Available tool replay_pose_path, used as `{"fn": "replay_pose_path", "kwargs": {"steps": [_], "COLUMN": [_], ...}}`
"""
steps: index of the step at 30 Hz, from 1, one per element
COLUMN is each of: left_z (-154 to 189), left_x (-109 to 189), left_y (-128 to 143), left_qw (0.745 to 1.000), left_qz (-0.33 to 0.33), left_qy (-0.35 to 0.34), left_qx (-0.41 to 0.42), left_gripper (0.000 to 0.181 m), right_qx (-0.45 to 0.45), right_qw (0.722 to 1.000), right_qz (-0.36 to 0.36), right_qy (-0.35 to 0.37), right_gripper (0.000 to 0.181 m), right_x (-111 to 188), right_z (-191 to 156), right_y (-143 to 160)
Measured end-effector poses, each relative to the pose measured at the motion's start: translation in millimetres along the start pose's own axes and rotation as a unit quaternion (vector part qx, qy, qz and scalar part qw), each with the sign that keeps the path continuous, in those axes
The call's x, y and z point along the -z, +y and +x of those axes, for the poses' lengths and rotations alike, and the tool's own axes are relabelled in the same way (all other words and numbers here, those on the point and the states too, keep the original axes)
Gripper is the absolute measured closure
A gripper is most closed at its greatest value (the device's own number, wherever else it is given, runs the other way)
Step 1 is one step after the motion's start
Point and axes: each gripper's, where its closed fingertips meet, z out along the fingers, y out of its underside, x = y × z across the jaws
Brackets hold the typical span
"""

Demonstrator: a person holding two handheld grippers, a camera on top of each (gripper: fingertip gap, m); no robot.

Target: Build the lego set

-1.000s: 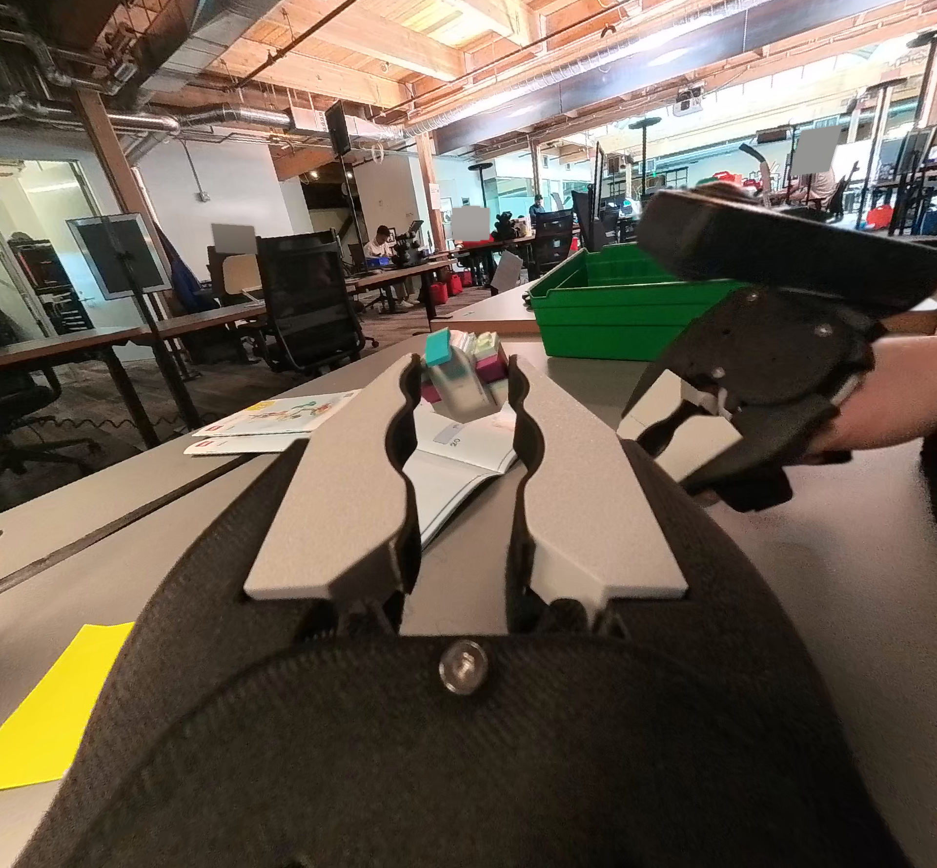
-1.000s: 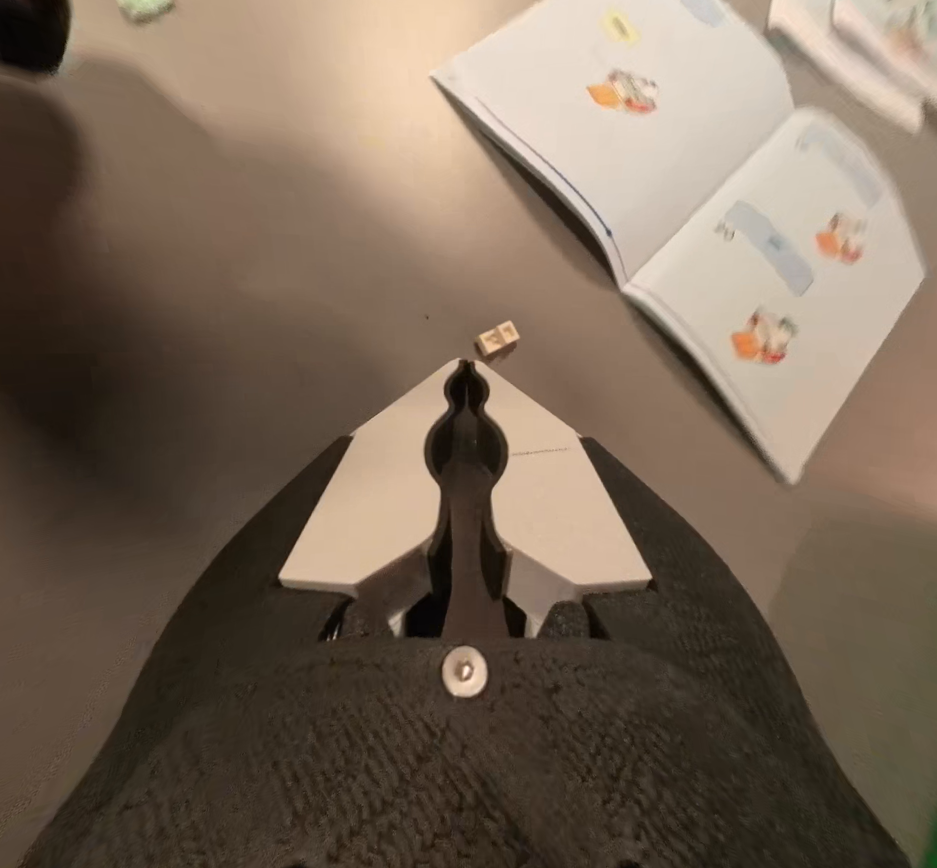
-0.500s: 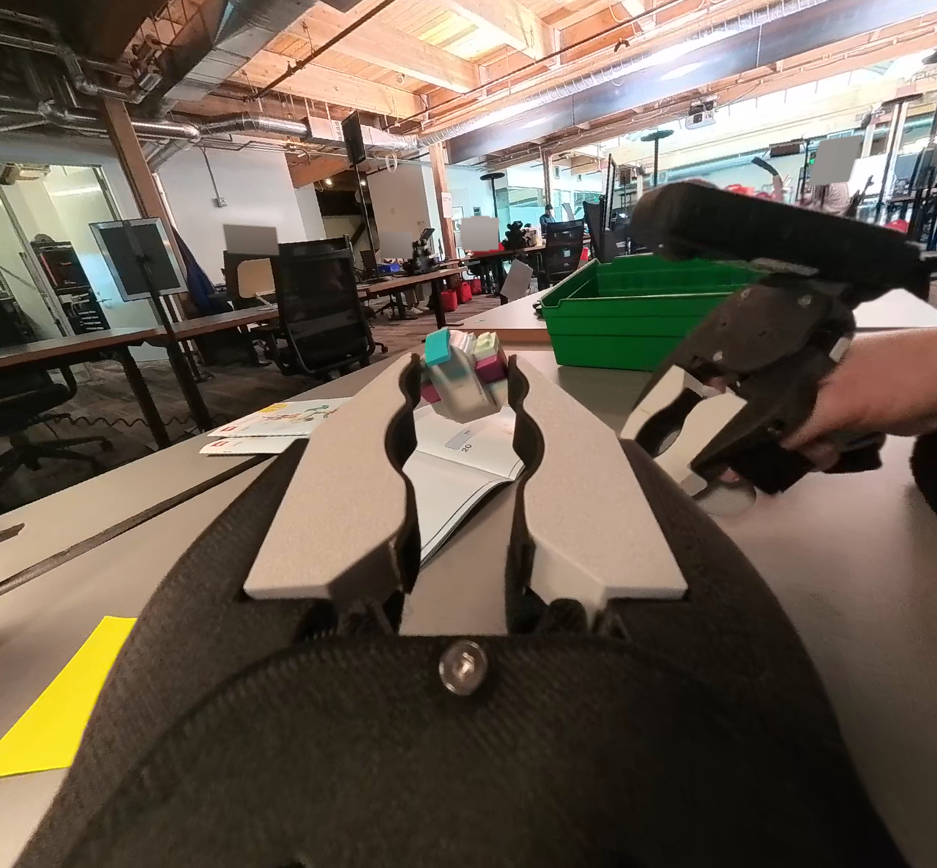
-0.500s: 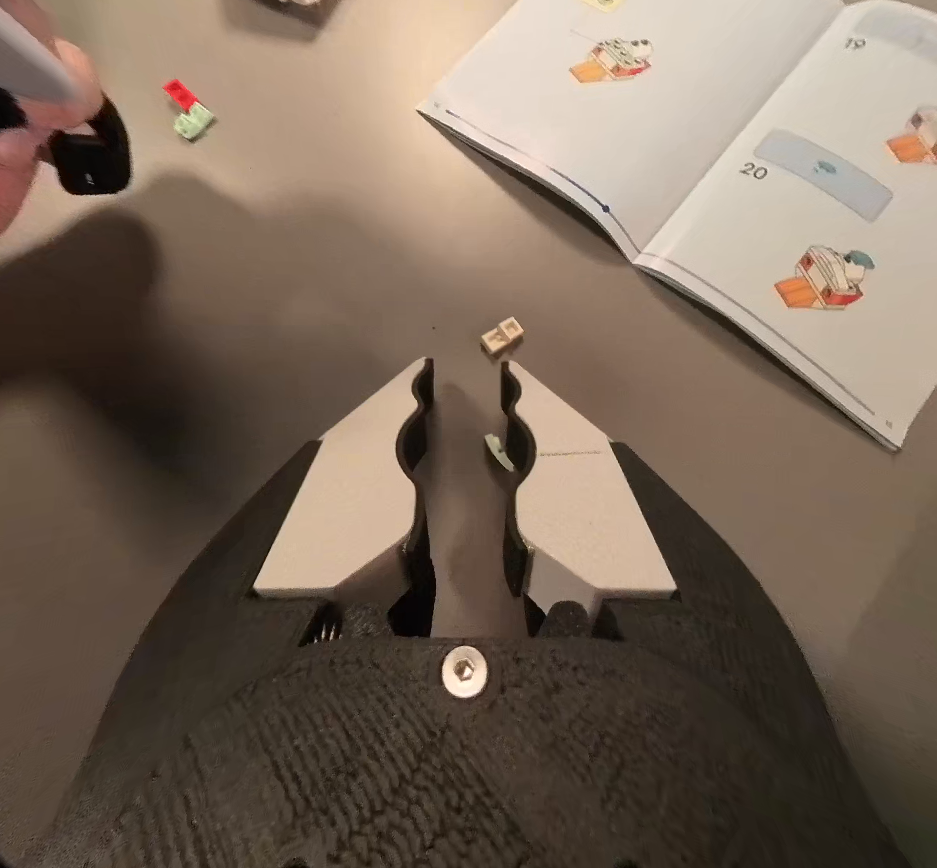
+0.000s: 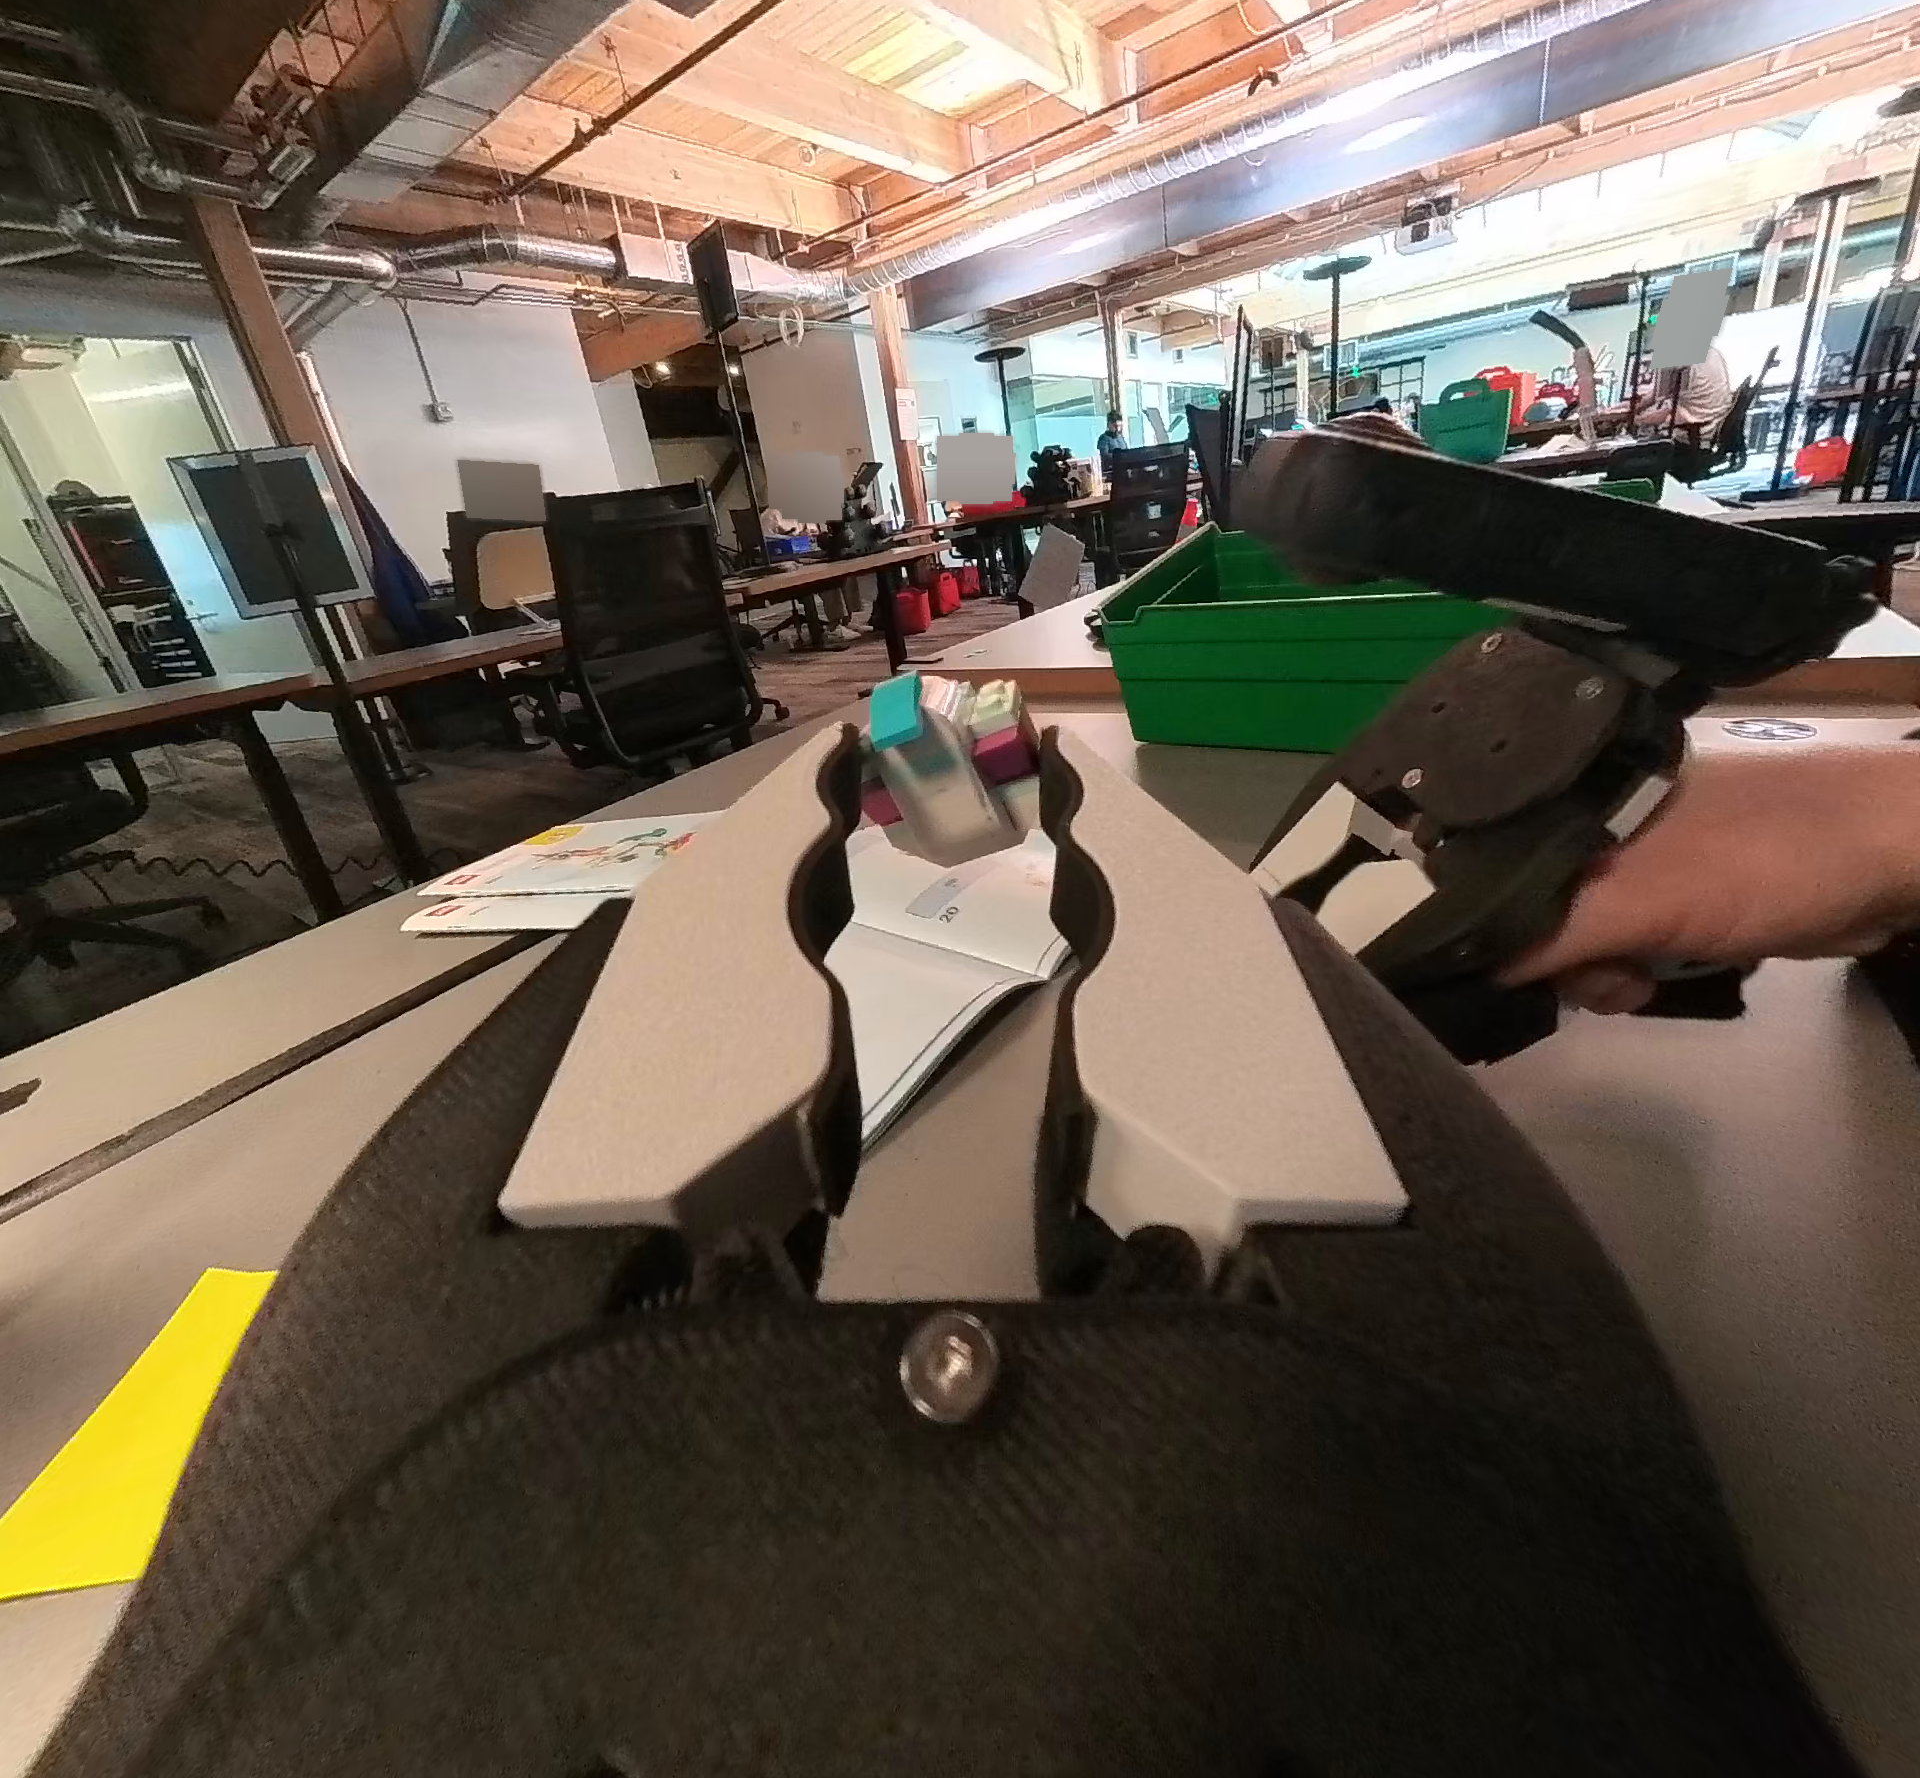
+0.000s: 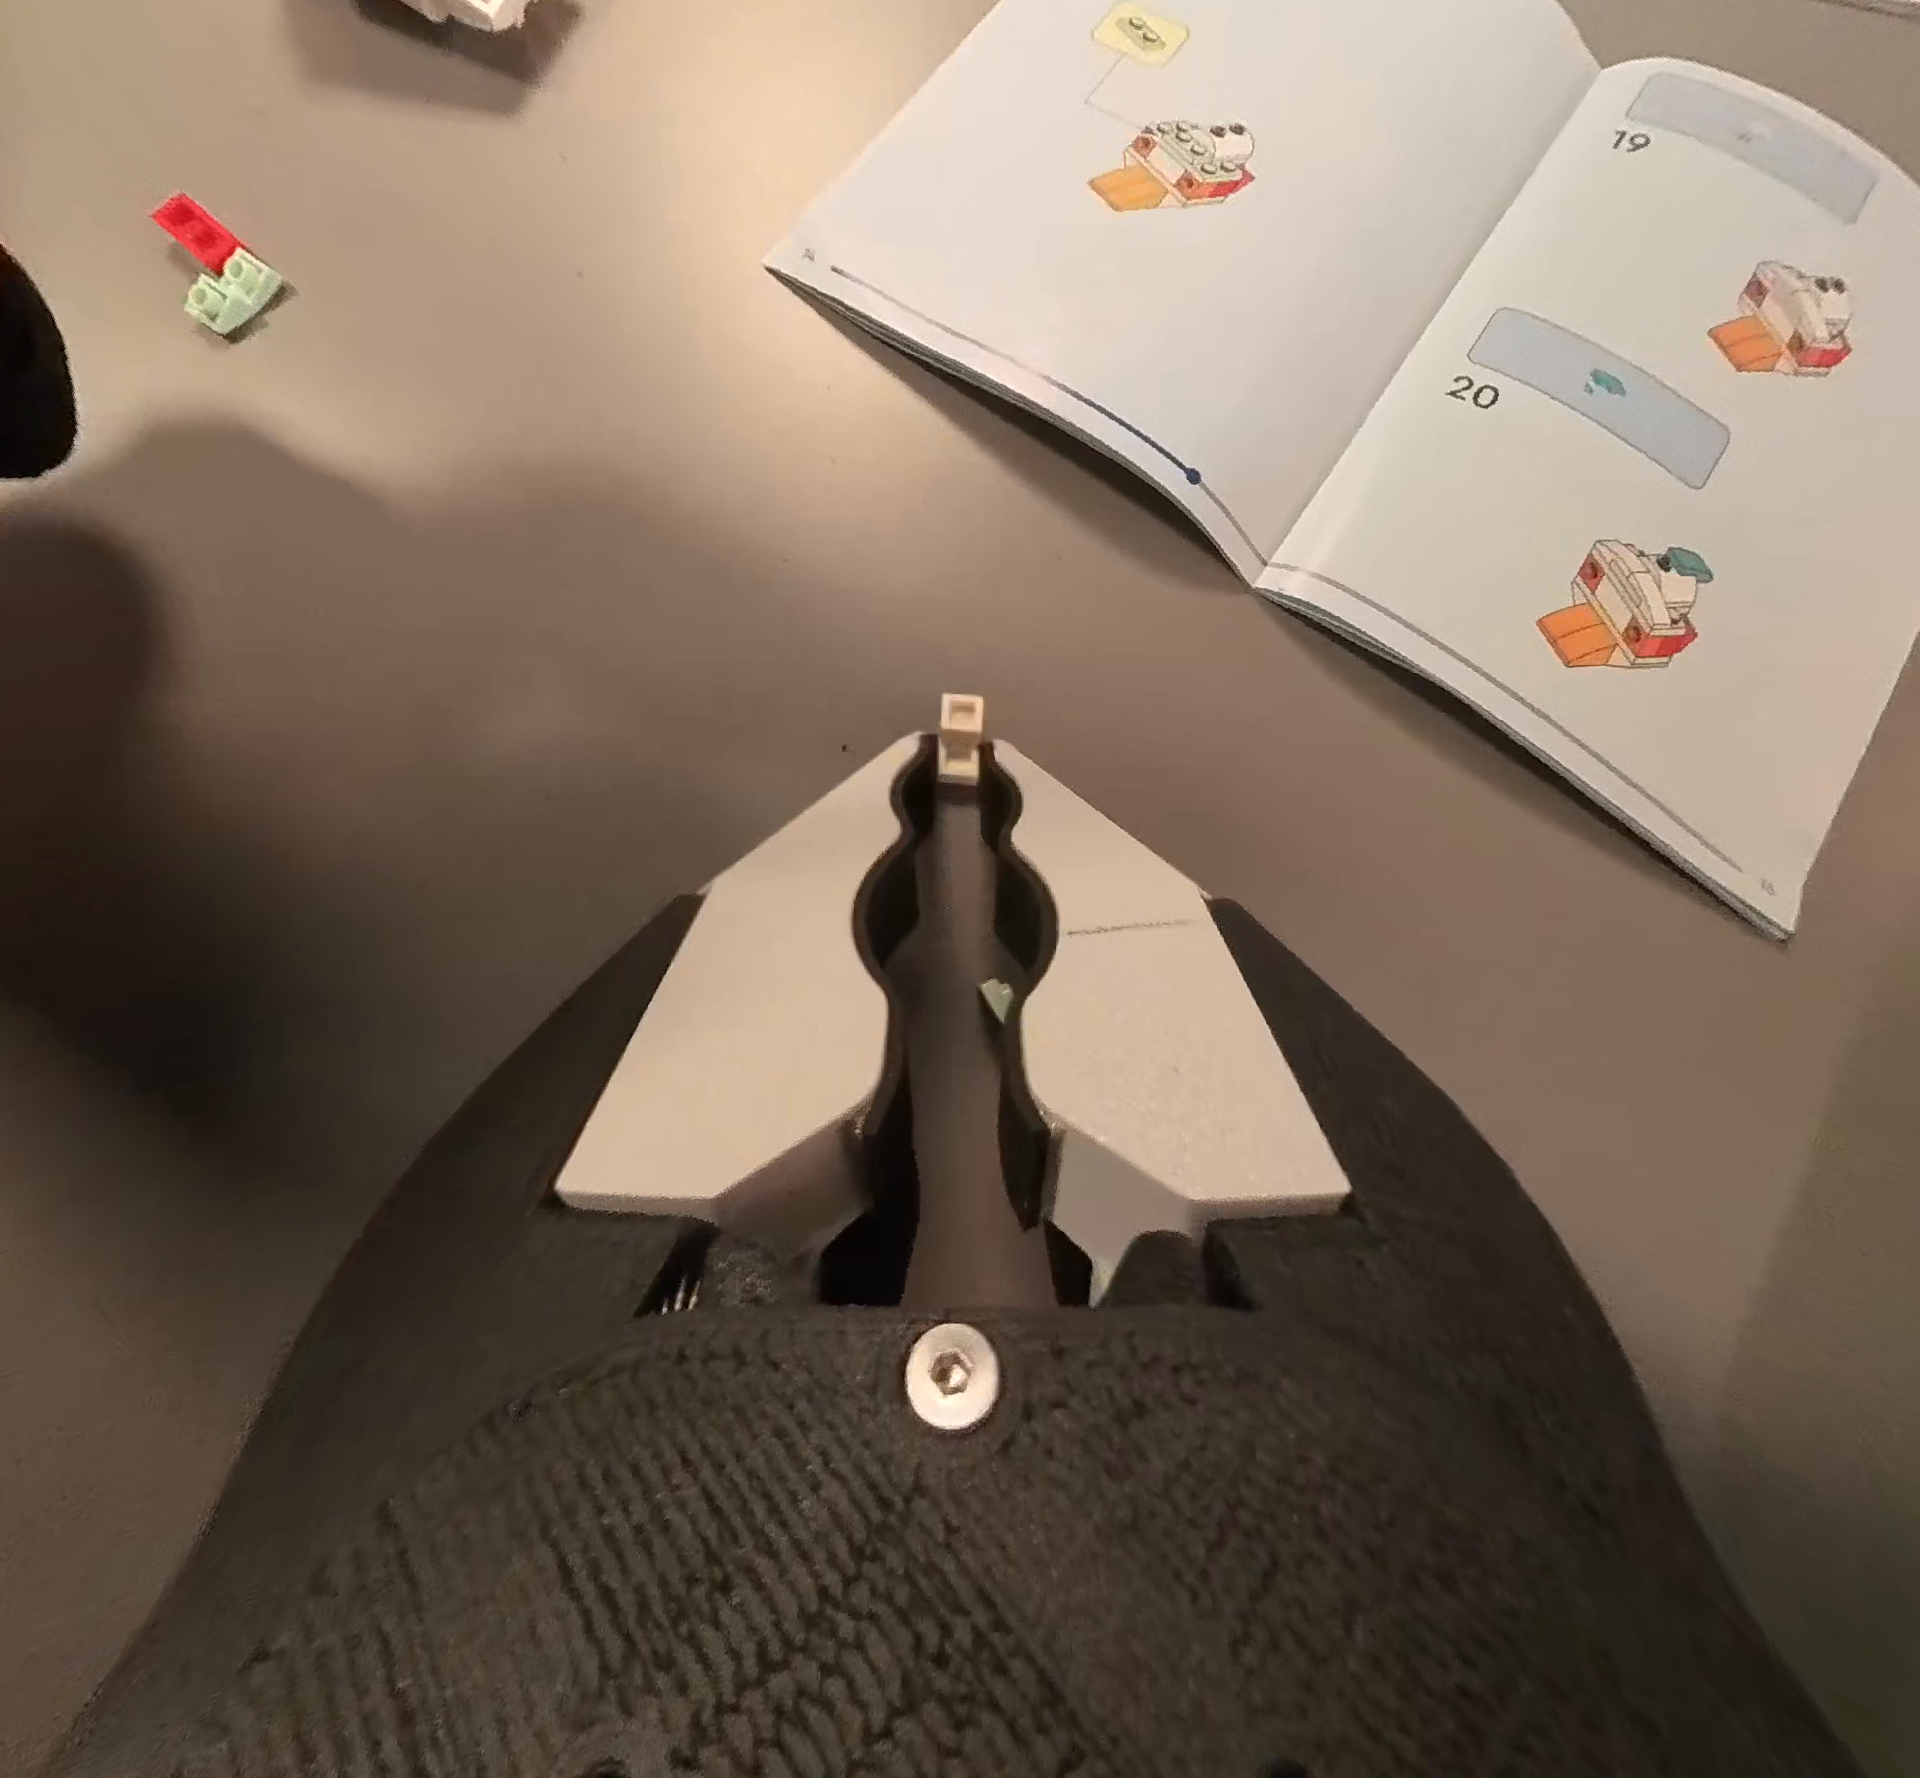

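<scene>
Right wrist view: on the desk (image 6: 520, 585) the open instruction booklet (image 6: 1351, 274) lies (late steps showing). The left gripper (image 5: 948, 772) jaws clamp the partly built model (image 5: 940, 783) aloft; the right gripper (image 6: 958, 760) jaws pinch a small white brick (image 6: 959, 736). Loose pieces remain.

The open pale-blue paper instruction booklet (image 6: 1195, 294) on the grey surface (image 6: 520, 585) bears printed step numbers beside its pictures. The closed white booklets (image 5: 540, 887) carry small red marks, perhaps logos, too blurred to read.
</scene>
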Motion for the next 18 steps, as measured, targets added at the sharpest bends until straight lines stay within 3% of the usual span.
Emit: {"fn": "replay_pose_path", "kwargs": {"steps": [5,8,10,13,16,18], "left_z": [1,1,1,1,3,4], "left_x": [0,0,0,-1,-2,-2], "left_y": [-1,0,-1,0,1,1], "left_qw": [1.000,1.000,1.000,1.000,1.000,1.000], "left_qz": [0.001,0.001,0.002,0.003,0.001,-0.001], "left_qy": [0.002,0.001,0.000,0.001,0.004,0.006], "left_qx": [0.003,0.002,0.002,0.004,0.004,0.002], "left_gripper": [0.148,0.148,0.148,0.148,0.148,0.148], "right_qx": [0.124,0.293,0.455,0.679,0.816,0.860], "right_qw": [0.992,0.954,0.883,0.718,0.556,0.489], "right_qz": [-0.004,0.015,0.013,-0.007,-0.034,-0.045], "right_qy": [0.019,0.066,0.115,0.151,0.155,0.136], "right_gripper": [0.176,0.176,0.176,0.177,0.176,0.176], "right_x": [2,9,15,19,23,26], "right_z": [-1,-1,-3,-14,-23,-29], "right_y": [-4,-14,-18,-15,-4,3]}}
